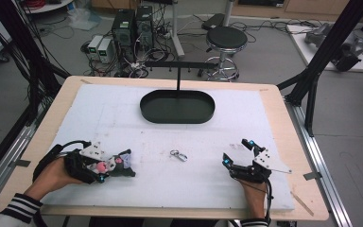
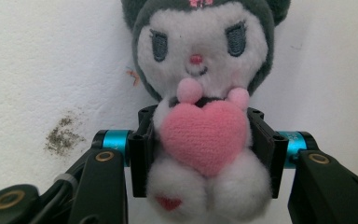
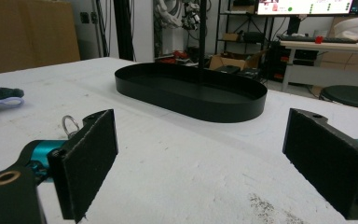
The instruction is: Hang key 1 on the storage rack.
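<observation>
A small plush toy (image 2: 203, 88) with a dark hood, white face and pink heart lies on the white mat; my left gripper (image 2: 204, 151) is shut on its body. From above, the plush toy (image 1: 116, 163) sits at the front left with the left gripper (image 1: 108, 171) around it. My right gripper (image 1: 237, 152) rests at the front right, open, with nothing between its pads (image 3: 87, 158). A metal key ring clasp (image 1: 178, 154) lies on the mat between the two grippers; the clasp (image 3: 70, 125) peeks out behind the right gripper's left pad.
A black oval tray (image 1: 177, 107) with an upright T-shaped post (image 1: 178, 71) stands at the back centre of the white mat (image 1: 123, 109); the tray (image 3: 191, 91) lies ahead of the right gripper. The wooden table edge (image 1: 66, 92) frames the mat.
</observation>
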Motion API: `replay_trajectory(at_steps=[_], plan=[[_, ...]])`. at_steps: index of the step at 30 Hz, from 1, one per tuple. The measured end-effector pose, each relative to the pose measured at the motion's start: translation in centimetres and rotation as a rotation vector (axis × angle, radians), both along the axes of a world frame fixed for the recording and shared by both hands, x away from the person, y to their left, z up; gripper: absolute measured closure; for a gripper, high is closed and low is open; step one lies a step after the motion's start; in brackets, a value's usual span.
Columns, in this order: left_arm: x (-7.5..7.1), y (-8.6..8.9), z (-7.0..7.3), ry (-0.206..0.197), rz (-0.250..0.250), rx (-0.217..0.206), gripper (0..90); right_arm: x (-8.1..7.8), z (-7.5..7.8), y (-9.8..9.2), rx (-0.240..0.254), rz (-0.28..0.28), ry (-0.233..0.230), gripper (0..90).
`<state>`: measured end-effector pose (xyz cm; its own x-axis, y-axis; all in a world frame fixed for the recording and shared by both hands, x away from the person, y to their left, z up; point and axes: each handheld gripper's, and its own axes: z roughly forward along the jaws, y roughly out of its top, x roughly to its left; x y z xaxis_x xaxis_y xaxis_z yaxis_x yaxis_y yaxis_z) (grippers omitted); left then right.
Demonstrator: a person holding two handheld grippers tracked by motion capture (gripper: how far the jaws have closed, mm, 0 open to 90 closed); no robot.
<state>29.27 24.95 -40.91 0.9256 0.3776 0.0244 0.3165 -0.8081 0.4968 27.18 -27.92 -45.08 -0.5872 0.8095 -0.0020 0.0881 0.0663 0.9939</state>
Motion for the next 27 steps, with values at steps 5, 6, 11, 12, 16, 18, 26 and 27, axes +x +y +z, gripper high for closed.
replay_trajectory(at_steps=[5,6,11,12,16,18,26,27], plan=[[-0.1,0.1,0.3,-0.03,0.021,-0.01,51.6,0.0,0.0,0.0,0.008,0.002,0.004,9.5],[-0.1,0.3,0.5,-0.039,0.039,-0.036,51.7,0.0,0.0,0.0,0.008,0.001,0.004,9.5],[0.2,0.7,1.1,-0.064,0.077,-0.094,51.7,0.0,0.0,0.0,0.006,0.002,0.005,9.5],[0.2,0.7,1.3,-0.077,0.08,-0.098,51.7,0.0,0.0,0.0,0.006,0.003,0.004,9.5],[0.3,0.6,1.7,-0.098,0.098,-0.13,51.7,0.0,0.0,0.0,0.002,0.003,-0.001,9.5],[0.4,0.6,2.0,-0.113,0.113,-0.15,51.7,0.0,0.0,0.0,0.0,0.002,-0.002,9.5],[1.3,-0.1,4.1,-0.173,0.126,-0.228,51.7,0.0,0.0,0.0,0.004,0.0,0.003,9.5],[1.5,-0.1,4.4,-0.182,0.127,-0.244,51.7,0.0,0.0,0.0,0.004,-0.001,0.0,9.5]])
